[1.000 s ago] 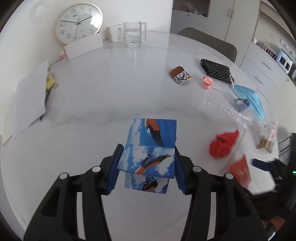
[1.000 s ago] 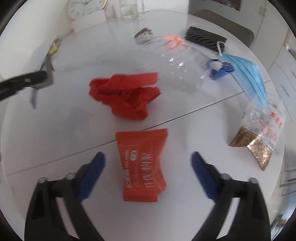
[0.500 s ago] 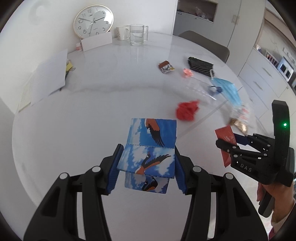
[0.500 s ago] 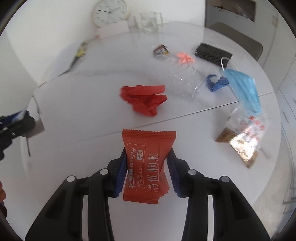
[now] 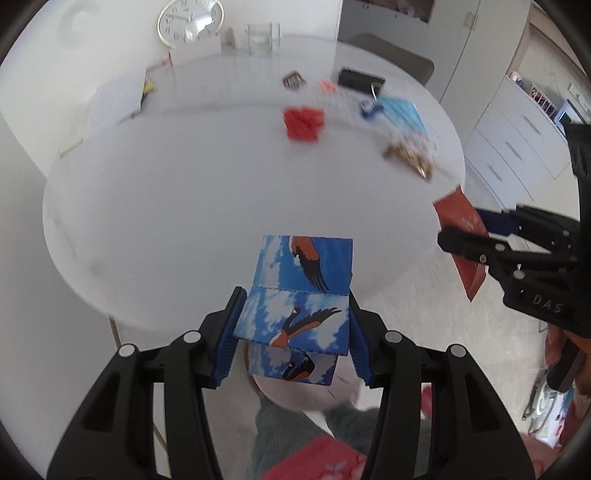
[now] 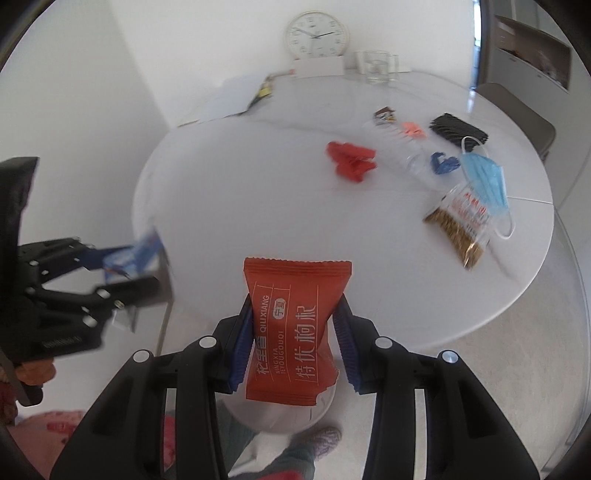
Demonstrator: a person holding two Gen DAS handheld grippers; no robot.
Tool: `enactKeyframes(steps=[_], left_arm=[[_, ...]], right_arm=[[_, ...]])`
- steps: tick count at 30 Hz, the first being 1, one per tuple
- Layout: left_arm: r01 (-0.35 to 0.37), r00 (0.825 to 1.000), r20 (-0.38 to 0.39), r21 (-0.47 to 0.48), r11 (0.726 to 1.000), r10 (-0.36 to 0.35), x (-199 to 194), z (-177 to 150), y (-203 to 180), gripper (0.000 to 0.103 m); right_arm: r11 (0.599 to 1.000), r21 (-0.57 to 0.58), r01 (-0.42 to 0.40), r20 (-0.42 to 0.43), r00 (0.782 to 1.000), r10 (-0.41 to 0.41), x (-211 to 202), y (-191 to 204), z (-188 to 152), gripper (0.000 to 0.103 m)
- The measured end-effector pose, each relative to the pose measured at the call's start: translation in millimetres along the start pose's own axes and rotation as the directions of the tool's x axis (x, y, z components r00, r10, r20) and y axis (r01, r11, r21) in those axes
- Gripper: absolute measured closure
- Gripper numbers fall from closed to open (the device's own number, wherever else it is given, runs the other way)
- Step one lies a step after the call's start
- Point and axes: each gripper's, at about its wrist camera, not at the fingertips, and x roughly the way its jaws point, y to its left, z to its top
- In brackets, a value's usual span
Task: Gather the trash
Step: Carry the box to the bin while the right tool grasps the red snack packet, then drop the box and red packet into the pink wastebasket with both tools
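Observation:
My left gripper (image 5: 295, 332) is shut on a blue bird-print carton (image 5: 301, 295), held past the near edge of the round white table (image 5: 184, 192). My right gripper (image 6: 295, 332) is shut on a red snack packet (image 6: 291, 332), also held off the table's near edge. Each gripper shows in the other view: the right gripper (image 5: 480, 236) with its red packet (image 5: 461, 229), the left gripper (image 6: 122, 269) with the carton (image 6: 136, 254). On the table lie crumpled red paper (image 6: 351, 160), a clear bottle (image 6: 402, 147), a blue mask (image 6: 484, 177) and a seed bag (image 6: 461, 225).
Further back lie a small brown wrapper (image 6: 384, 115), a pink scrap (image 6: 412, 129), a black pouch (image 6: 458, 131), papers (image 6: 236, 99), a glass mug (image 6: 376, 66) and a clock (image 6: 317, 35). A pale bin-like object (image 6: 280, 413) shows below my grippers. A chair (image 6: 517, 114) stands behind.
My right gripper shut on the red packet and lifted it. Both grippers have pulled back from the table, past its near edge, with their items held.

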Motion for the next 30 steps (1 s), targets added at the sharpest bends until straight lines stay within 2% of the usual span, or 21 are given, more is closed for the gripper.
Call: enactKeyframes(steps=[7,15,17,20,23,30], left_arm=[[0.001,0.997,-0.080,-0.020,1.000,-0.003,14.1,-55.0,-31.6,0.053],[0.009,0.992,-0.127,-0.103,0.995,-0.022,31.8,-82.9,-41.3,0.051],[0.010,0.991,-0.131,-0.114,0.993,-0.025,32.7,-86.4,-43.3,0.035],[-0.025,0.995,-0.101,-0.117,0.993,0.014,24.4,-88.3,-45.2,0.021],[-0.053,0.995,-0.091,-0.130,0.990,0.042,17.3,-85.5,-40.1,0.013],[-0.140,0.990,-0.025,-0.242,0.960,0.138,-11.7,-70.1,-2.0,0.008]], right_arm=[[0.997,-0.030,-0.077,-0.043,0.996,0.076,-7.3,5.1,-38.9,0.061],[0.990,-0.091,-0.104,-0.080,0.992,0.097,-13.2,14.3,-61.5,0.061],[0.990,-0.094,-0.109,-0.084,0.991,0.101,-14.4,15.8,-66.1,0.061],[0.988,-0.103,-0.114,-0.092,0.990,0.105,-15.3,18.4,-71.1,0.061],[0.987,-0.108,-0.122,-0.099,0.989,0.111,-15.5,21.2,-74.0,0.061],[0.980,-0.130,-0.149,-0.095,0.986,0.138,-14.9,30.7,-69.7,0.060]])
